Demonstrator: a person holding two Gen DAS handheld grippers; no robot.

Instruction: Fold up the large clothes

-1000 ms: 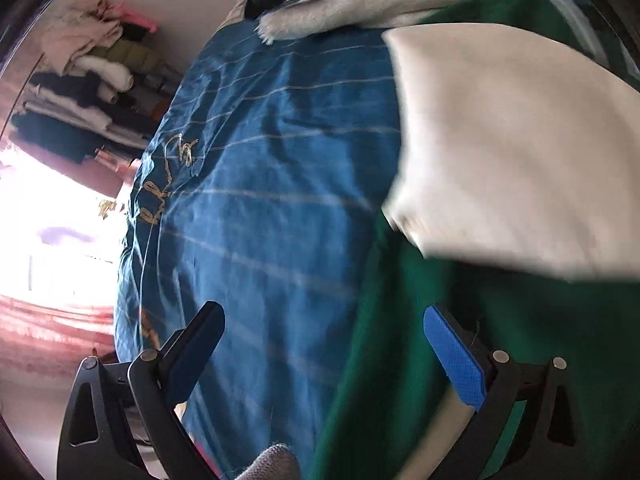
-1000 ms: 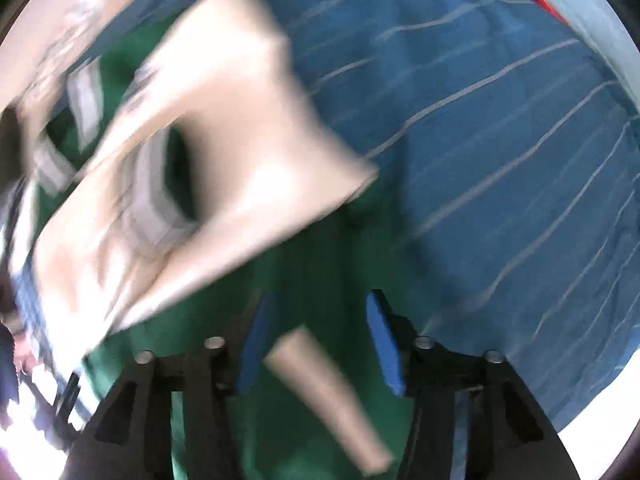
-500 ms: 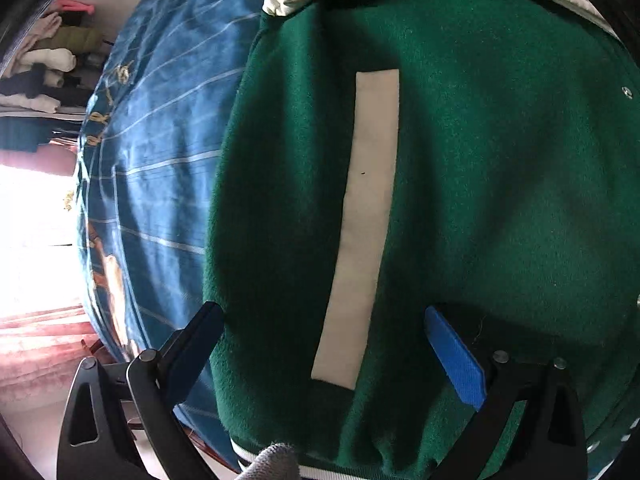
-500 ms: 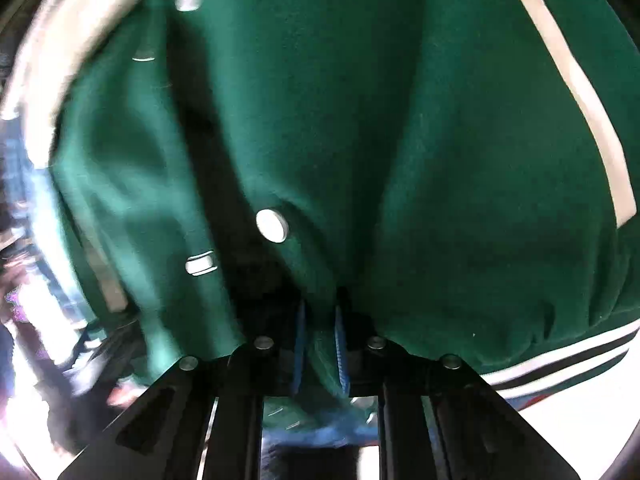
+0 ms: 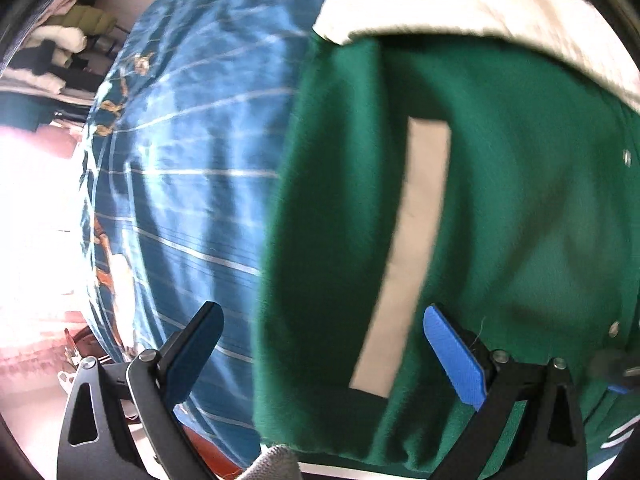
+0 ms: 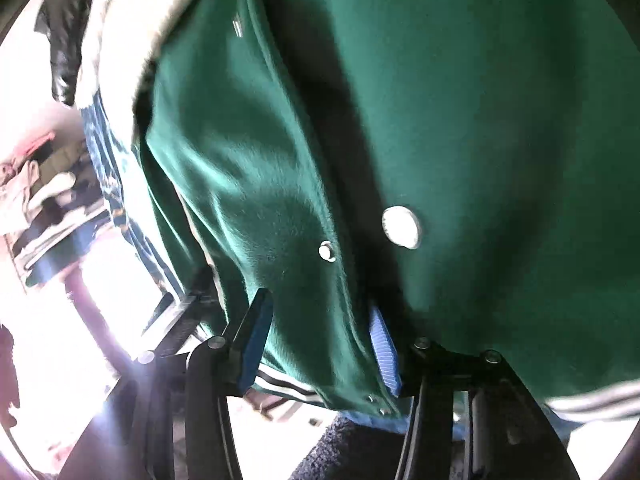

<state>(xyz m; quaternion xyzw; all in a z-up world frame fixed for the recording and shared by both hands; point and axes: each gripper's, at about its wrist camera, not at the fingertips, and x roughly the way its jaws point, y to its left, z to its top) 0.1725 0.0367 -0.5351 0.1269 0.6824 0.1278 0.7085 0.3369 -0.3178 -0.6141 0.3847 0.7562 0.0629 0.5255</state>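
Observation:
A green varsity jacket [image 5: 520, 208] with cream sleeves [image 5: 460, 4] lies front up on a blue striped bedspread [image 5: 200, 160]. My left gripper [image 5: 326, 356] hangs open over the jacket's left edge near the hem. Its left pad [image 5: 196, 352] is above the bedspread and its right pad [image 5: 456, 360] above the green cloth, with the cream pocket strip [image 5: 404, 252] between them. My right gripper [image 6: 320, 344] is at the hem by the snap buttons [image 6: 401, 227]. The jacket's [image 6: 480, 120] front flap fills the space between its pads [image 6: 256, 340], which grip it.
Folded clothes are stacked on shelves [image 5: 52, 48] at the far left, beside a very bright window. The striped rib hem [image 6: 288, 388] hangs just past the bed's near edge. A black garment [image 6: 64, 40] lies beyond the cream sleeve.
The cream sleeve swung through the air a second ago and now lies across the jacket's top. Both grippers came down to the hem, and the right one took the front flap between its pads.

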